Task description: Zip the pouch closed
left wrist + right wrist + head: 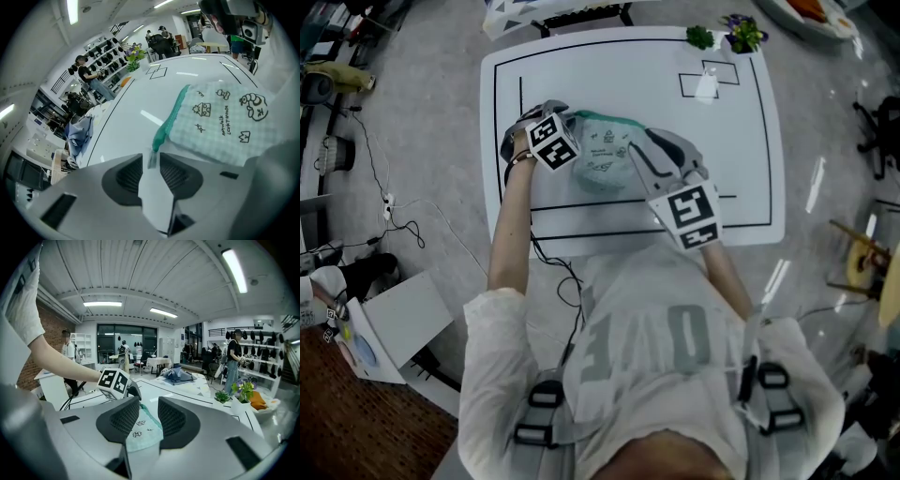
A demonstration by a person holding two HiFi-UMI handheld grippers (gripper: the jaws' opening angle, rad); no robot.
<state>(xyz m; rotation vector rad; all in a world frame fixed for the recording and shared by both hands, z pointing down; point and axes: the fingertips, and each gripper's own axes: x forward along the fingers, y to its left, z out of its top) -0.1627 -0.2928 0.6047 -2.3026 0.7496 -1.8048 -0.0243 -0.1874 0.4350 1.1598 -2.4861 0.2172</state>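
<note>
A mint-green checked pouch (605,155) with small black drawings lies on the white table (750,187). In the left gripper view the pouch (225,122) stretches away to the right, its dark green zipper tape (171,117) running toward the jaws. The small silver zipper pull (153,159) sits between the pads of my left gripper (151,157), which closes on it at the pouch's left end (562,122). My right gripper (149,413) is shut on the pouch's opposite end (140,432), with fabric pinched between its pads and held slightly lifted (637,150).
Two small potted plants (741,33) stand at the table's far right corner, and a white card (708,84) lies in a marked box there. Black lines frame the tabletop. Cables and boxes lie on the floor to the left.
</note>
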